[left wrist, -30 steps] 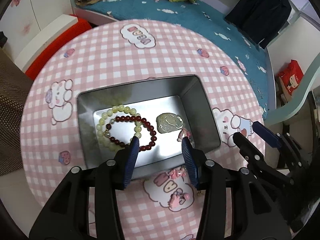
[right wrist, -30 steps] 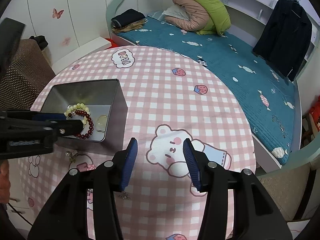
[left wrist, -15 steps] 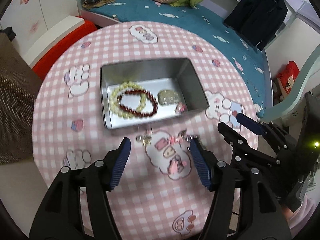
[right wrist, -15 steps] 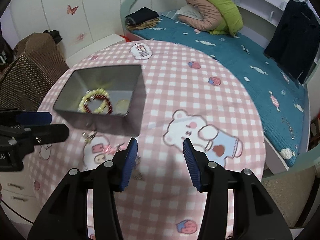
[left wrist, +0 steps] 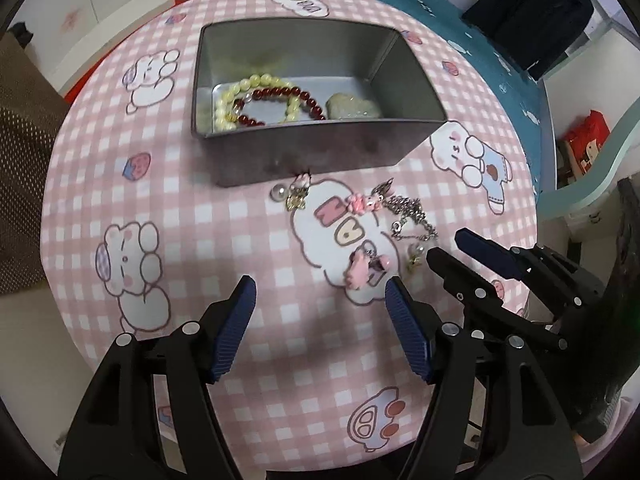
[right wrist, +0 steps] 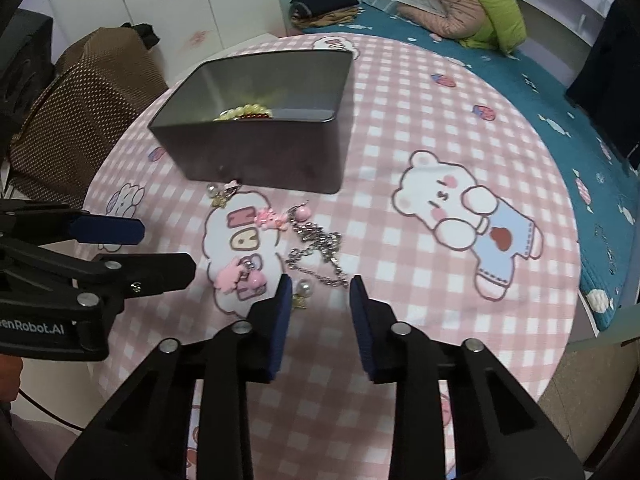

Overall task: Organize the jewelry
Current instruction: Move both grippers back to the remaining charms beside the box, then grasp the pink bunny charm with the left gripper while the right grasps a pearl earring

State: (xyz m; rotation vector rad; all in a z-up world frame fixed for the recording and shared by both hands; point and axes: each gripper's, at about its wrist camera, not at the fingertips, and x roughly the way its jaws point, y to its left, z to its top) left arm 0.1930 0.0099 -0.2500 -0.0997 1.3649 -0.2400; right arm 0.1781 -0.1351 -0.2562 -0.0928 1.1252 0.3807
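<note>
A grey metal tin (left wrist: pixel 320 152) (right wrist: pixel 256 152) stands on the pink checked table. It holds a yellow bead bracelet (left wrist: pixel 240 92), a dark red bead bracelet (left wrist: pixel 280 98) and a pale green stone (left wrist: pixel 352 108). Loose pieces lie in front of the tin: a pearl earring (left wrist: pixel 290 194) (right wrist: pixel 222 192), a pink charm (left wrist: pixel 360 204) (right wrist: pixel 272 218), a silver chain (left wrist: pixel 412 216) (right wrist: pixel 320 248), a pink hair clip (left wrist: pixel 366 266) (right wrist: pixel 240 278) and another pearl earring (right wrist: pixel 302 294). My left gripper (left wrist: pixel 320 300) is open and empty near the table's front. My right gripper (right wrist: pixel 320 300) is open, just short of the chain.
The round table's edge (right wrist: pixel 576 320) drops off at the right toward a teal bed (right wrist: pixel 520 52). A brown dotted chair back (right wrist: pixel 88 92) stands at the left. The left gripper also shows in the right wrist view (right wrist: pixel 152 248).
Both grippers have drawn back and dropped lower, away from the tin. The loose jewelry in front of the tin has come into view. Both stay open.
</note>
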